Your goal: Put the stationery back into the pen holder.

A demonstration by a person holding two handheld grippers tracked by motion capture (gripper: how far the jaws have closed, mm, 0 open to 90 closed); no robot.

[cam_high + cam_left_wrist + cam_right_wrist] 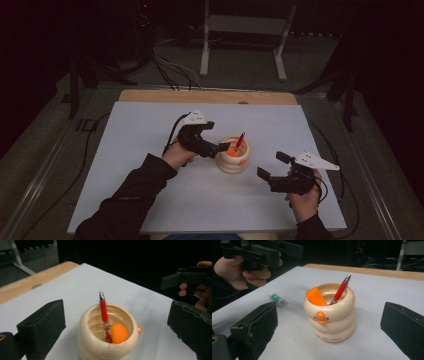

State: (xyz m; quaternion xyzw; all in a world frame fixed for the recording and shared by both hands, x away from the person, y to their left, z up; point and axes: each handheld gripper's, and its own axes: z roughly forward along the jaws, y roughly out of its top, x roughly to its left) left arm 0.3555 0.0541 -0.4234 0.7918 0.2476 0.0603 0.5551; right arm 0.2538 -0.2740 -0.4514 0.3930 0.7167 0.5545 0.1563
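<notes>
A cream ringed holder (234,156) stands mid-table on the white sheet (150,130). A red pen (240,139) leans upright inside it beside an orange piece (231,149). My left gripper (220,146) hovers just left of the holder's rim, open, with nothing between the jaws. In the left gripper view it (117,308) looks down on the holder (107,337), the pen (103,312) and the orange piece (118,333). My right gripper (272,165) stands open to the right of the holder, empty. In its own view it (329,312) faces the holder (329,315).
A small white tube with a green label (277,299) lies on the sheet beyond the holder, near the left hand (239,272). The table's wooden far edge (205,96) shows past the sheet. Cables trail off both sides, and a white stand (245,30) is on the floor behind.
</notes>
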